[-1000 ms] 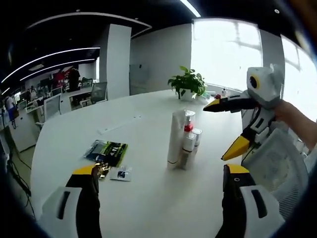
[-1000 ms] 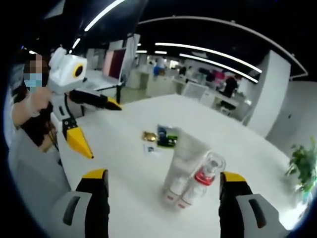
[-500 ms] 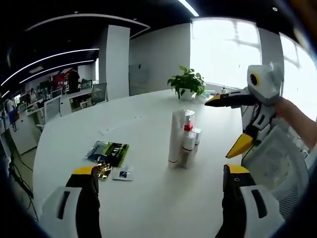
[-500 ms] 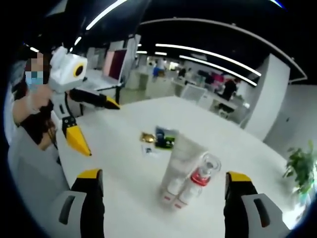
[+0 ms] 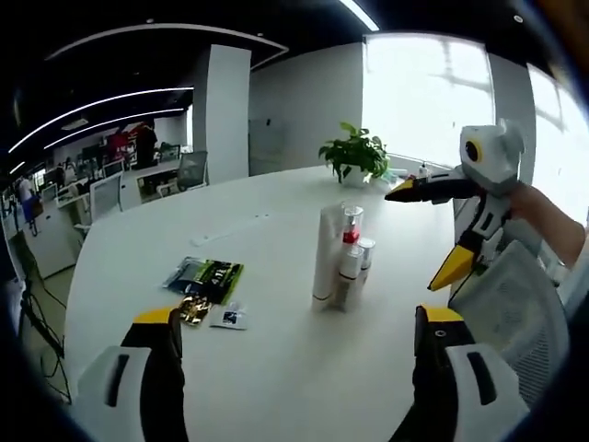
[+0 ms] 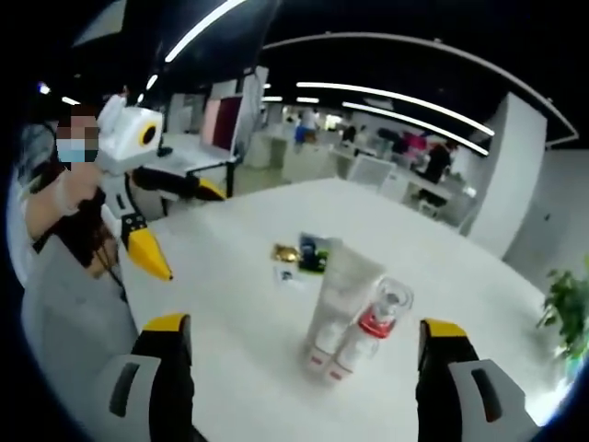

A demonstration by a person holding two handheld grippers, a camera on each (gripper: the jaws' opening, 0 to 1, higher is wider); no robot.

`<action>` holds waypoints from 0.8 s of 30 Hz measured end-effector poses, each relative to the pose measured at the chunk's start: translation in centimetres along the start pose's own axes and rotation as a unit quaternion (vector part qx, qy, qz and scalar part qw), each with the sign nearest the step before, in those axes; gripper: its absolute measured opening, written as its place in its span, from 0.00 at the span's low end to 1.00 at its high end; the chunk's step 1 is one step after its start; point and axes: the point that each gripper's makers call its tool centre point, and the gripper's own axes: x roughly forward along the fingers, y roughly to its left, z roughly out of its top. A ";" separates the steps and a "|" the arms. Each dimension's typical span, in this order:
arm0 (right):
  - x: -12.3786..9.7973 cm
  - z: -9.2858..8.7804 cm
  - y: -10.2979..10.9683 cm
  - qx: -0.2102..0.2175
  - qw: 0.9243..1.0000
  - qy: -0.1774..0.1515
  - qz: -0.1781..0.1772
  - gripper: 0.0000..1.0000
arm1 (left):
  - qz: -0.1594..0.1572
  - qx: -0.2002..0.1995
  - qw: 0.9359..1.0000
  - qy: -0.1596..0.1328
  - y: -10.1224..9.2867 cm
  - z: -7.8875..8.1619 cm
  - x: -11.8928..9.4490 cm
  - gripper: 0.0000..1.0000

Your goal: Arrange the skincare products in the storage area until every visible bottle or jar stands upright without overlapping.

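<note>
Left tongs (image 5: 294, 331), right tongs (image 6: 299, 339): white bodies, black jaws, yellow tips.

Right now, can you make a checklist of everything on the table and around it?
Surface: white round table, mostly bare.
Job's things: tall white tube, red-collared pump bottle and small bottles upright in a tight cluster mid-table.
Clutter: green packets, gold sachet, small white sachet.
Grippers: left gripper and right gripper both open, held above the table, holding nothing.
Cables: nothing seen on the table.
Surroundings: potted plant at the far edge, bright window, mesh chair, office desks behind.
</note>
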 end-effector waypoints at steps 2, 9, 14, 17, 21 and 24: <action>0.2 -0.1 -0.4 0.001 1.000 0.003 0.002 1.00 | 0.005 0.001 1.000 0.005 -0.3 0.0 -0.1 0.99; 0.0 -0.7 -1.2 0.000 1.000 0.007 0.009 1.00 | 0.025 -0.004 1.000 0.006 -0.1 0.1 -0.5 0.99; -0.2 -0.9 -1.6 -0.002 1.000 0.008 0.013 1.00 | 0.028 -0.010 1.000 0.005 -0.3 0.4 -0.4 0.99; -0.3 -1.0 -1.9 0.000 1.000 0.007 0.016 1.00 | 0.029 -0.009 0.999 0.008 -0.4 0.5 -0.2 0.99; -0.4 -1.0 -2.3 -0.006 1.000 0.004 0.020 1.00 | 0.030 -0.009 0.999 0.010 -0.5 0.6 0.0 0.99; -0.5 -0.9 -2.6 0.000 1.000 0.001 0.021 1.00 | 0.032 -0.013 0.999 0.010 -0.5 0.6 0.0 0.99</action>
